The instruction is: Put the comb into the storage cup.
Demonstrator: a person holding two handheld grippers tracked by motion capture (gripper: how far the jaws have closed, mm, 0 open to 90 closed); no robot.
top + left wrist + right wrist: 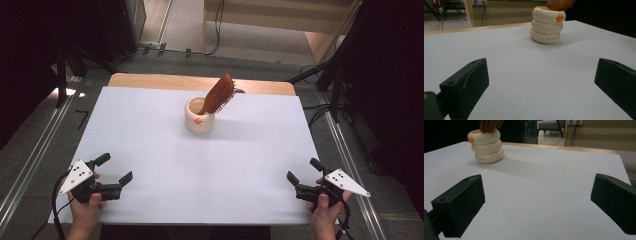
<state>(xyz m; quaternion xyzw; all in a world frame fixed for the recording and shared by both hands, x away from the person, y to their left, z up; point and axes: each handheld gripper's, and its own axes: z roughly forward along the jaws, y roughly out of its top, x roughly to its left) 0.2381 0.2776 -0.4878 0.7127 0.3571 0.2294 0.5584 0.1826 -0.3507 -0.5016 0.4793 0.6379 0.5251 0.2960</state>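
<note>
A cream holder (199, 117) shaped like three stacked rings stands upright at the middle back of the white table (150, 150), with a small orange mark on its rim. A brown wooden hairbrush (219, 93) leans in it, head up and tilted right. The holder (547, 25) appears far ahead in the left gripper view, and the same holder (486, 146) at upper left in the right gripper view. My left gripper (114, 168) rests open near the front left edge, holding nothing. My right gripper (304, 171) is open at the front right, also with nothing between its jaws.
A wooden table edge (150, 80) shows behind the white sheet. Metal rails (30, 160) run along both sides on the floor. Cables (215, 30) and dark stands lie beyond the table.
</note>
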